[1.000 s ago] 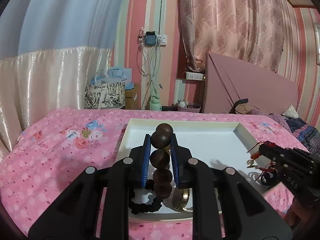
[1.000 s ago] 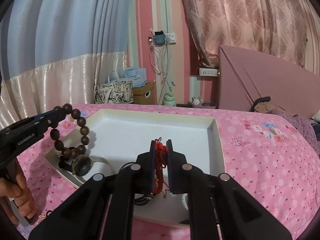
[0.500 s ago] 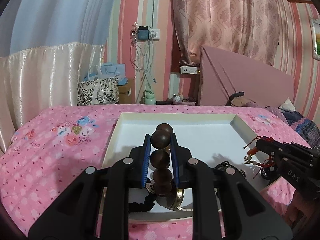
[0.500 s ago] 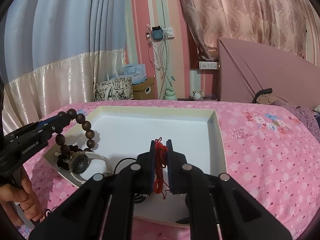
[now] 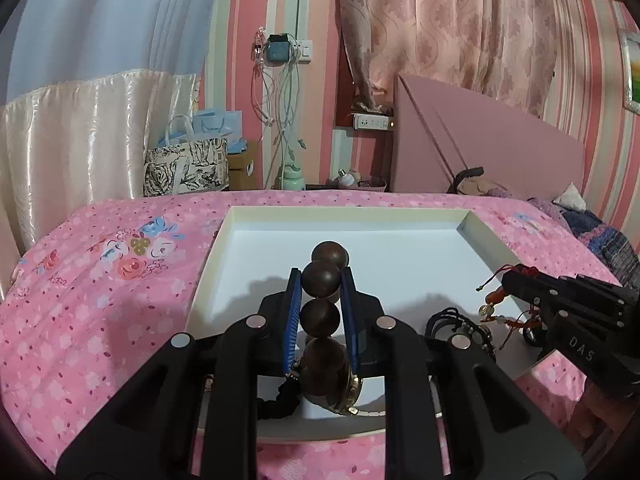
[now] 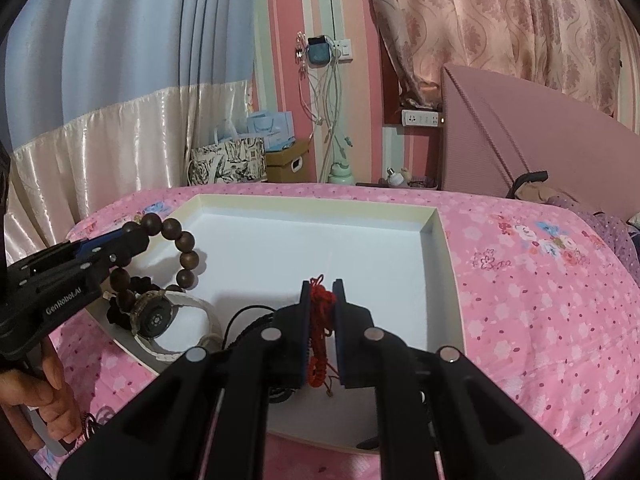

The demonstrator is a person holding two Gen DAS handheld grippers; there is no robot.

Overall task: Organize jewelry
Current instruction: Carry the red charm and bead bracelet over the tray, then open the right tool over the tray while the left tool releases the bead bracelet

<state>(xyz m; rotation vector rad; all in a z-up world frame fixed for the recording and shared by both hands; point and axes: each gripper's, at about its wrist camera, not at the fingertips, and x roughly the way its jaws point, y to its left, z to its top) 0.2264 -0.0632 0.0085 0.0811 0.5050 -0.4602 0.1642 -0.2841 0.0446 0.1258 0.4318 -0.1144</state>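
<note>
Left gripper (image 5: 320, 280) clamps a wooden bead bracelet (image 5: 324, 280); right gripper (image 6: 320, 292) pinches a red cord (image 6: 319, 320). Best lowered apart over the tray's (image 5: 472, 220) bare centre-frame floor.

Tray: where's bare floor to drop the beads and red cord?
The tray is bare across its middle and far half, up to the far wall and right wall. The near-left corner is crowded: watch, black cords, and the beads hanging there.
</note>
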